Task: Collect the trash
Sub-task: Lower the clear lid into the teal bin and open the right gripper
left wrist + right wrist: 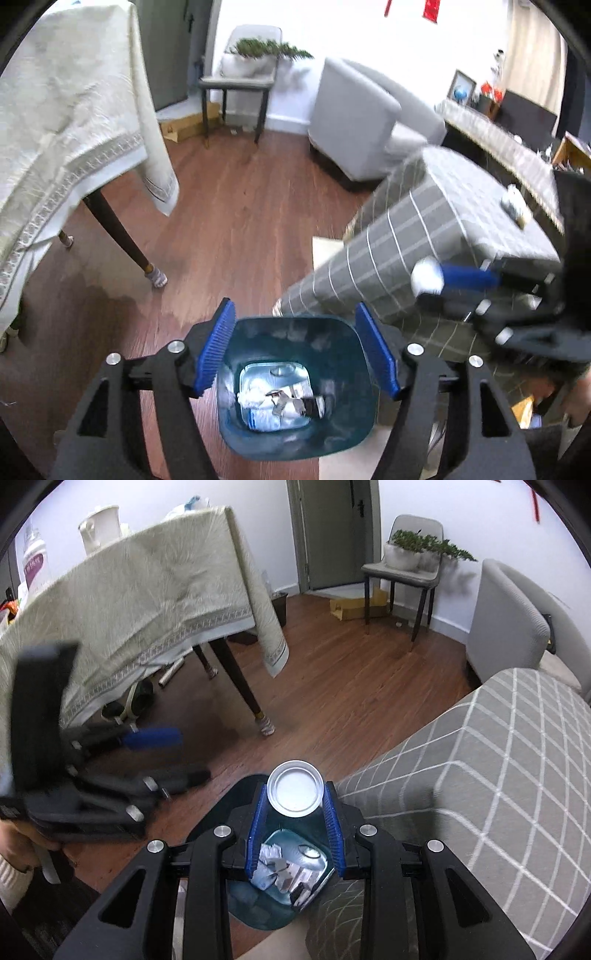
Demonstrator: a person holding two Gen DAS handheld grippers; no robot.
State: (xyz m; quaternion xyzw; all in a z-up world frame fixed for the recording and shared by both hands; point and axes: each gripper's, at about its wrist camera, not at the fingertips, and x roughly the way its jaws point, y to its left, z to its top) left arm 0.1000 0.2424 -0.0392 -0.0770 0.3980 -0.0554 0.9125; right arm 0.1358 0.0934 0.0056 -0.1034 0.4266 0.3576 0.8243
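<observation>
Hovering over the teal trash bin (295,391), the left hand-held gripper (299,354), blue pads (216,350) standing about half apart and nothing sitting between them. Looking straight down into the bin's mouth from the left wrist view. Lying at the bottom of the bin: crumpled white paper and wrappers (280,402), mixed together and not easy to separate by eye.

Clamping a silver can (294,788) between narrow blue pads (334,834), the right hand-held gripper (295,830). Showing its round, pale end toward the camera, the can, held near the fingertips. Hanging above the same trash bin (258,904), with the trash (284,867) visible below, between the fingers. Appearing also in the left wrist view at the right side: the right hand-held gripper (458,284) with the can (428,276) at its tip, blurred.

Standing on the brown wooden floor (236,221), the bin, just beside a low piece covered with grey checked cloth (498,775). Hanging over a worktop with dark legs, a cream tablecloth (147,609), well apart from the bin. Standing further back near the wall: a grey chair (402,568) carrying a potted plant (417,546), and a grey armchair (362,118). Showing at the left edge of the right wrist view: the left hand-held gripper (162,753), blurred, and part of a hand (22,845) holding it.
</observation>
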